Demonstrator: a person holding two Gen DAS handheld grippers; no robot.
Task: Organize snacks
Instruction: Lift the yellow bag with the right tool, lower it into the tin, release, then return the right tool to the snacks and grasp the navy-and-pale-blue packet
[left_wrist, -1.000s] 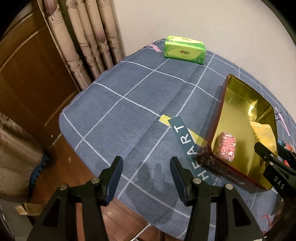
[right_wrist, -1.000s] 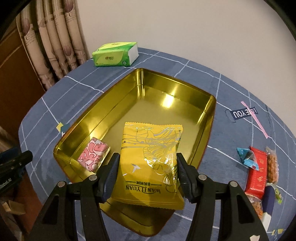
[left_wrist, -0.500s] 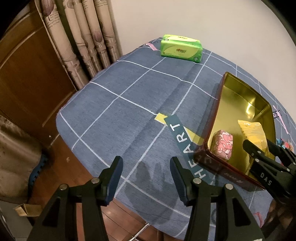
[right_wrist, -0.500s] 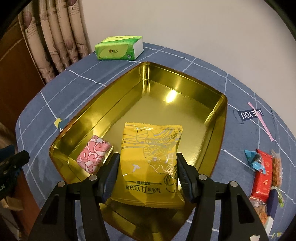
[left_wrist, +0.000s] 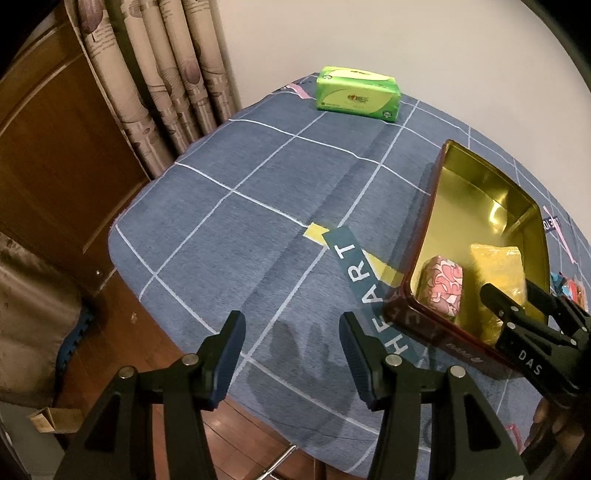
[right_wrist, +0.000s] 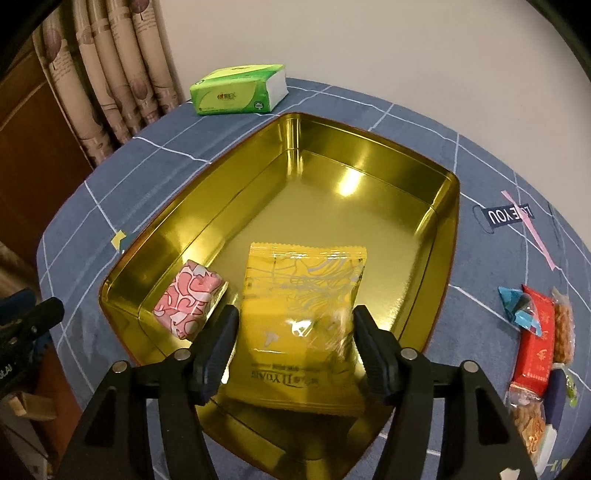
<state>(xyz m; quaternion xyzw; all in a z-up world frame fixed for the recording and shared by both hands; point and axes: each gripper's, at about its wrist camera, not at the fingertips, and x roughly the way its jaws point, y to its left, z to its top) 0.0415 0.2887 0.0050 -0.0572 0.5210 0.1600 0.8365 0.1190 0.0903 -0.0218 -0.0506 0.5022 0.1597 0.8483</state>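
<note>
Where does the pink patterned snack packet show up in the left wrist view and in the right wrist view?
Left wrist view: the pink patterned packet lies at right, in the near corner of the gold tin.
Right wrist view: it lies left of centre, in the tin's near-left corner, beside the yellow snack bag.
Shared landmark: the green tissue pack at the table's far edge.
</note>
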